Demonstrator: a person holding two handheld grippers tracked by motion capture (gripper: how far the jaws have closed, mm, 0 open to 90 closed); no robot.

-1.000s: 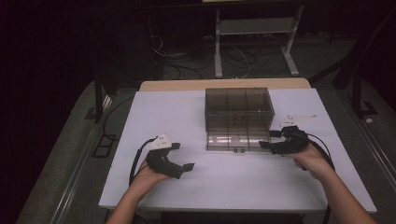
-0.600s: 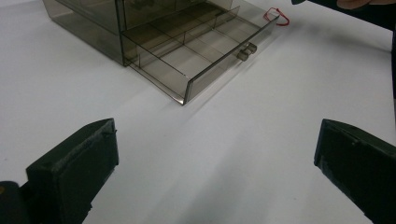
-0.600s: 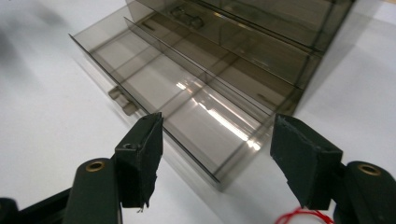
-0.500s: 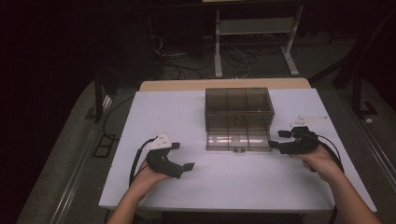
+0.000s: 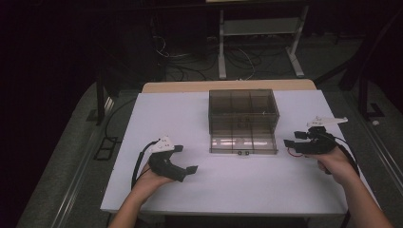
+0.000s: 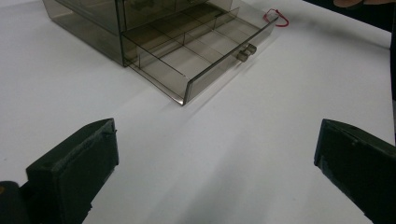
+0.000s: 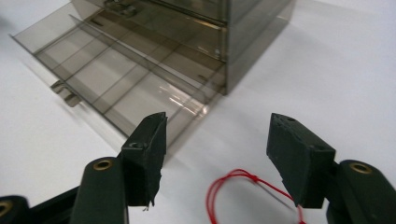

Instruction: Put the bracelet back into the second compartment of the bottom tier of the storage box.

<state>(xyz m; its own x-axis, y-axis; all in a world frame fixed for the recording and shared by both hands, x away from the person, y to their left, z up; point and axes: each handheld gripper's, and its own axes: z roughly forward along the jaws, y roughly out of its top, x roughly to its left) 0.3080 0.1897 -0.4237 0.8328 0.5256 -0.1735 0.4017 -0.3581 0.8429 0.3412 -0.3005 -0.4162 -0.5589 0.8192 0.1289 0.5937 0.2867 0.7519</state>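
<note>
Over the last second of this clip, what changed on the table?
The right claw backed away from the drawer box's right side toward the table's right edge, open and empty, with a red loop under it. The left claw, the box and its pulled-out bottom drawer stayed as they were.

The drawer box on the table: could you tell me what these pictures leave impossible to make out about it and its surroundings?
- Drawer box, upper compartments: the small dark items inside are too small in the high view and blurred by smoky plastic.
- Red loop: the right gripper view's bottom edge cuts it off, so its full shape is unknown.
- Open bottom drawer: its right end is cut off by the left gripper view's top edge.
</note>
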